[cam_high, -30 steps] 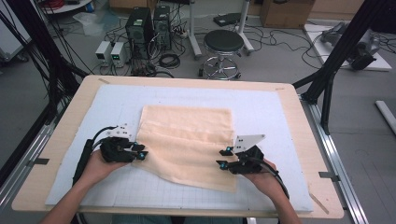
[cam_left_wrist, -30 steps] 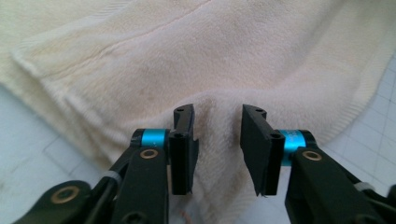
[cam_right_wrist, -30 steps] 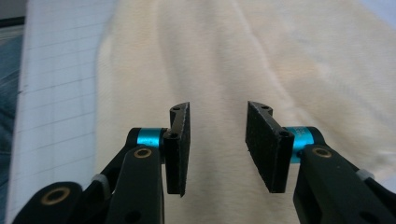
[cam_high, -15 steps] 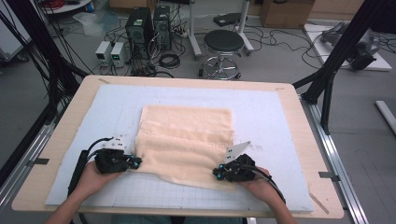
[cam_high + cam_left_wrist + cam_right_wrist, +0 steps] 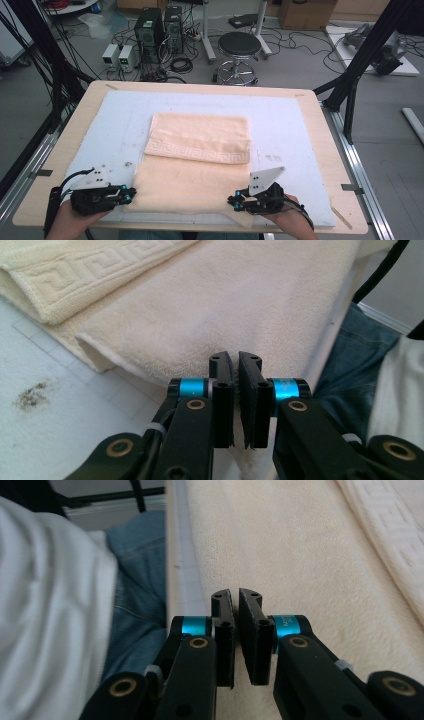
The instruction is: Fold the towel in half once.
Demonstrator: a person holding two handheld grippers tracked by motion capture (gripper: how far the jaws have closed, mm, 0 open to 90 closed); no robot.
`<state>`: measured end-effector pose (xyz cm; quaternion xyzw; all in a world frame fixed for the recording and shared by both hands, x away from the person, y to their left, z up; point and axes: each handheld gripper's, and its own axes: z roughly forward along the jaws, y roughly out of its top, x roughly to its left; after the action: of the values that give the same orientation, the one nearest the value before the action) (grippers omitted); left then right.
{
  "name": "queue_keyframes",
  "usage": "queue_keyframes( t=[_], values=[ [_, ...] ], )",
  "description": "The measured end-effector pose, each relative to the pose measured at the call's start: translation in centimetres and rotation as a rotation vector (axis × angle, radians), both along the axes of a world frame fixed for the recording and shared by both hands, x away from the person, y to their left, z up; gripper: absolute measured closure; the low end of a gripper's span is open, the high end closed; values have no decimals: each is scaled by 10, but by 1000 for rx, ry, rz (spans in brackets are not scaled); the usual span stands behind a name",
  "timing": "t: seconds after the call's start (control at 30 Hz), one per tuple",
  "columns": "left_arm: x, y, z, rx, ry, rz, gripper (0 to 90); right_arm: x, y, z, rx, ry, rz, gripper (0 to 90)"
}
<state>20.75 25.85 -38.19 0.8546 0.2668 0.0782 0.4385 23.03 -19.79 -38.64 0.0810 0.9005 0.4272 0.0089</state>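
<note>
Cream towel (image 5: pixel 200 165) lies mid-mat, its near edge at the table's front. Left gripper (image 5: pixel 122 195) and right gripper (image 5: pixel 239 200) — jaws pinched shut — each clamp a near corner.

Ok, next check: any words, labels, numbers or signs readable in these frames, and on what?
Nothing here reads as text.
Blue metal sleeve on the right gripper: small dark print, too blurred to read.
Cream terry towel: a woven Greek-key border band, a pattern, not lettering.
Two small white boxes on the floor beyond the table: front panels too small to read.
</note>
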Motion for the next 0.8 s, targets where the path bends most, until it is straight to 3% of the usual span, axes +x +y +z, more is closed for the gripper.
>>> queue_keyframes(
  t=[0.07, 0.27, 0.3, 0.4, 0.63, 0.7, 0.77, 0.8],
  values=[
    [-1, 5, 4, -14, 0, 25, 706, -3, -2, 6, 22, 2, 1, 742],
    [23, 6, -3, -22, 1, 51, 650, 13, -12, 11, 22, -38, -99, 652],
    [30, 4, -5, -20, 4, 53, 649, 19, -12, 11, 9, -61, -124, 643],
    [54, -5, -12, -24, 11, 64, 621, 40, -15, 6, -9, -71, -197, 616],
    [107, -20, -20, -11, -3, 94, 595, 93, -24, -3, -36, -63, -344, 567],
    [111, -23, -23, -8, 3, 92, 593, 101, -25, -5, -41, -57, -367, 565],
    [106, -26, -24, 4, 1, 60, 577, 100, -23, -5, -12, -29, -337, 564],
    [102, -27, -24, 7, -6, 46, 577, 96, -20, -4, -18, -47, -312, 567]
  ],
)
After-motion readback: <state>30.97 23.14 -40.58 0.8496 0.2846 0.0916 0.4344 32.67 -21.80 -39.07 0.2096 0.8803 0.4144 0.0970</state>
